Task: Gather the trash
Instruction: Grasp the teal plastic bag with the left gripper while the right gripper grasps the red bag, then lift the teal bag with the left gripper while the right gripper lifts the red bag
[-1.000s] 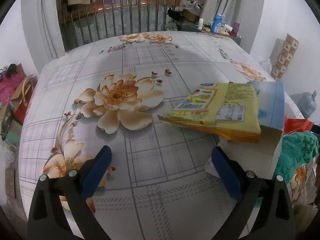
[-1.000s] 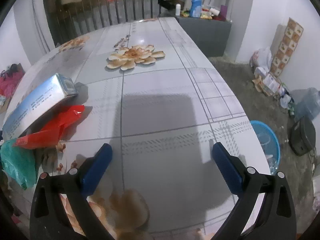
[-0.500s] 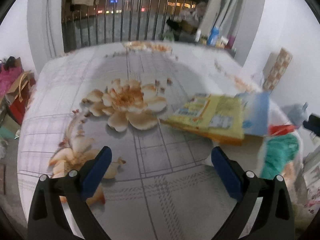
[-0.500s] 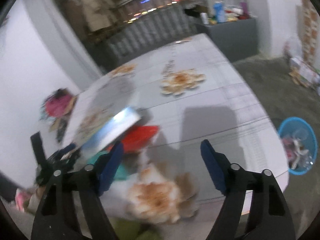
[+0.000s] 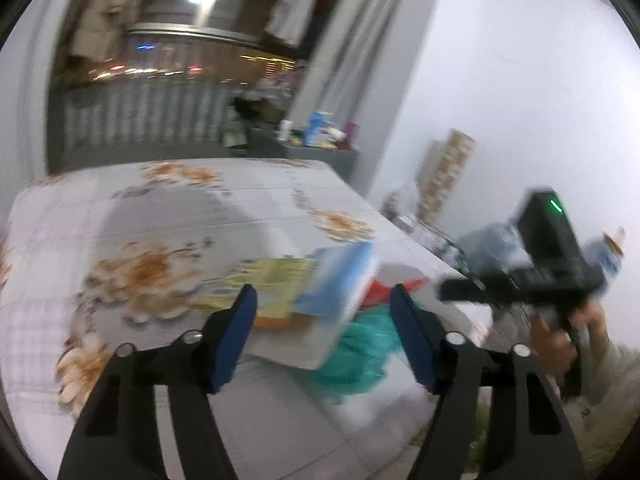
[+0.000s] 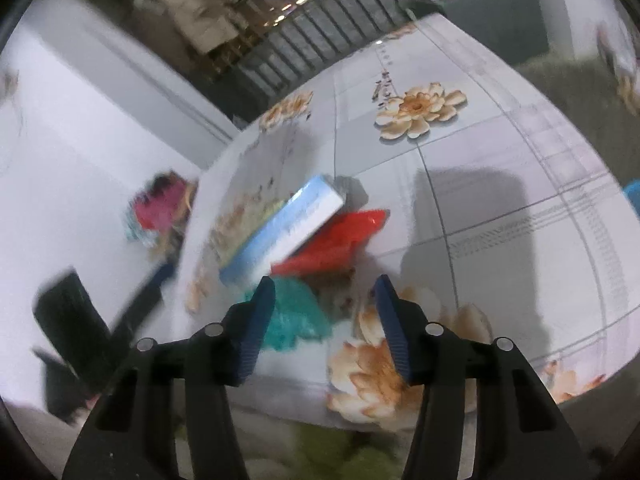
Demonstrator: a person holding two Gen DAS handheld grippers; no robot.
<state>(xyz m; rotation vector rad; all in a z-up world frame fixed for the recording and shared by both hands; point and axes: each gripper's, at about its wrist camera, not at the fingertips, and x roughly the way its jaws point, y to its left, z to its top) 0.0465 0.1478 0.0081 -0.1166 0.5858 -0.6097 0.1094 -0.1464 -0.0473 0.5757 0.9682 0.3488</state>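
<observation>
Between the blue pads of the left gripper (image 5: 323,320), which is held wide apart and grips nothing, a small heap of trash is seen at the near edge of the surface (image 5: 180,216). A blue and white box (image 5: 340,284) is tilted on top of the heap, and a yellow packet (image 5: 276,280) is lying just to its left, partly under it. A teal bag (image 5: 360,352) is crumpled below the box at the edge, and a red bag (image 5: 380,290) is showing behind it. Off to the right, the person's right hand (image 5: 560,336) is seen around the black handle of the other tool, blurred.

From the right wrist view, the right gripper (image 6: 325,306) is also spread wide and nothing is held in it. The teal bag (image 6: 298,316) is framed just past its left pad, with the red bag (image 6: 340,236) beyond it and the box (image 6: 288,228) leaning over both. The surface (image 6: 500,184) is covered by a grey cloth printed with orange flowers. A blue bin (image 6: 633,200) is glimpsed at the far right, on the floor. Much of both views is smeared by motion.
</observation>
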